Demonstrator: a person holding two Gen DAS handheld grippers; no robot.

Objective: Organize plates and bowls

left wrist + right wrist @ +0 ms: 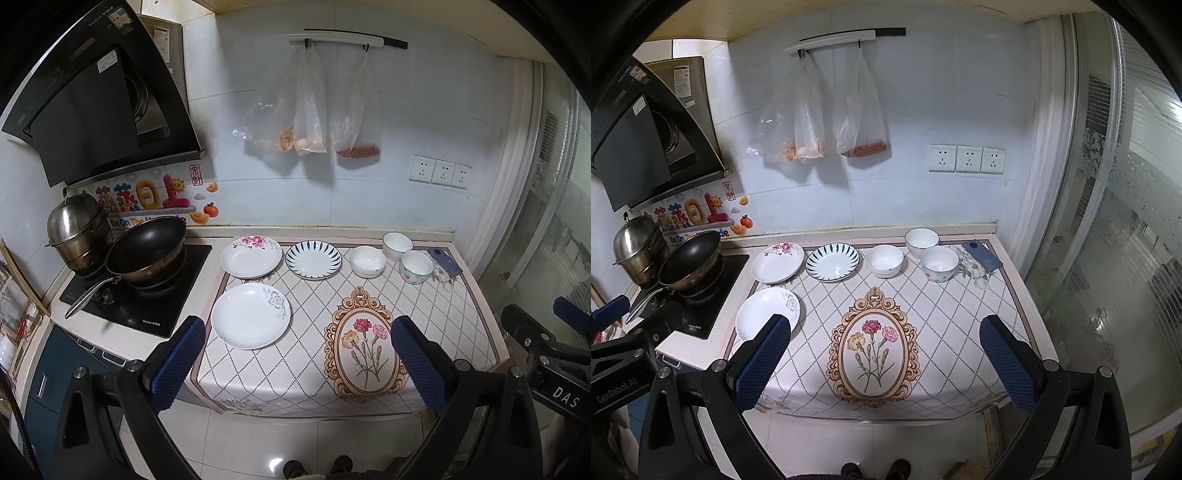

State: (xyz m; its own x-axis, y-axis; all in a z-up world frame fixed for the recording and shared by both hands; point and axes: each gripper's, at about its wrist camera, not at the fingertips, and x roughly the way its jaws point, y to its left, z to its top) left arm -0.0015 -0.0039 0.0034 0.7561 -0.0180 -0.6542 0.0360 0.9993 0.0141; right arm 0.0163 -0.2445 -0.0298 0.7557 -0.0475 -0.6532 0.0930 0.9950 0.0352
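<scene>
No item has yet been taken up; the task is judged to be at its opening step, with all crockery lying apart on the patterned cloth (424, 295). The left gripper (297, 363) is held back from the counter edge with its jaws spread wide and nothing between them; the right gripper (884, 363) is likewise held wide apart and empty. Three plates are laid out at the left of the cloth: the grey-flower plate (250, 315) nearest the front, the pink-flower plate (251, 256) behind it, and the striped plate (313, 259) just beside the latter. Three bowls are grouped at the right rear: the plain white bowl (368, 261), the rear bowl (397, 246) and the patterned bowl (416, 266), the last two nearly touching. The next move is judged to call for one plate to be gripped by its rim and stacked upon another, the bowls being nested likewise; a thin rim lying flat on cloth is expected to demand a shallow approach. A phone (444, 261) lies just beside the patterned bowl and may be struck there. The wok (146, 248) and the steamer pot (78, 230) stand on the stove (177, 295) near the plates; the wok handle projects forward at the left.
</scene>
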